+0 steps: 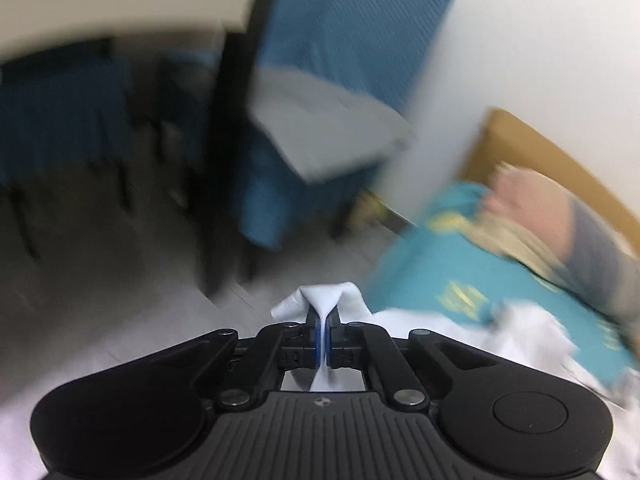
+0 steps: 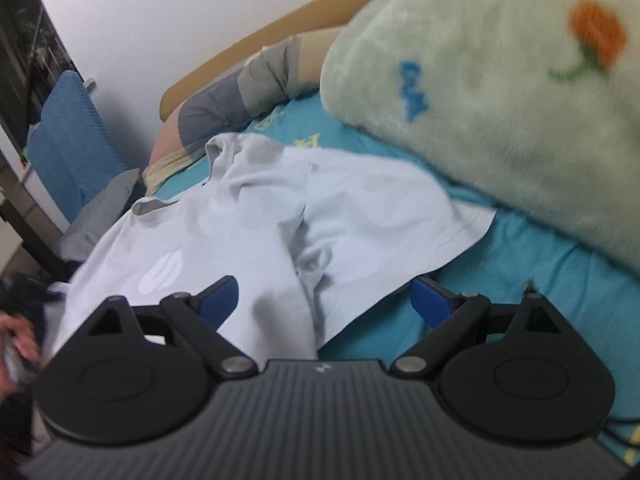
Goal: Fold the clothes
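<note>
Here, the left gripper (image 1: 322,334) is clenched on a pinch of pale fabric, a fold of the shirt (image 1: 320,304) bunching up above its blue pads (image 1: 317,338). The left wrist view is heavily blurred; behind the gripper are a blue chair (image 1: 352,40) and grey floor (image 1: 120,272).

In the right wrist view, the right gripper (image 2: 324,304) is released, its jaws spread wide, just above the rumpled pale blue shirt (image 2: 248,220). The shirt lies spread on a teal bedsheet (image 2: 540,264), collar toward the far left, hem toward the right. A green fleece blanket (image 2: 500,92) is heaped beside it on the right. A striped pillow (image 2: 240,88) rests against a tan headboard (image 2: 280,20). A hand (image 2: 18,344) shows at the left edge.
</note>
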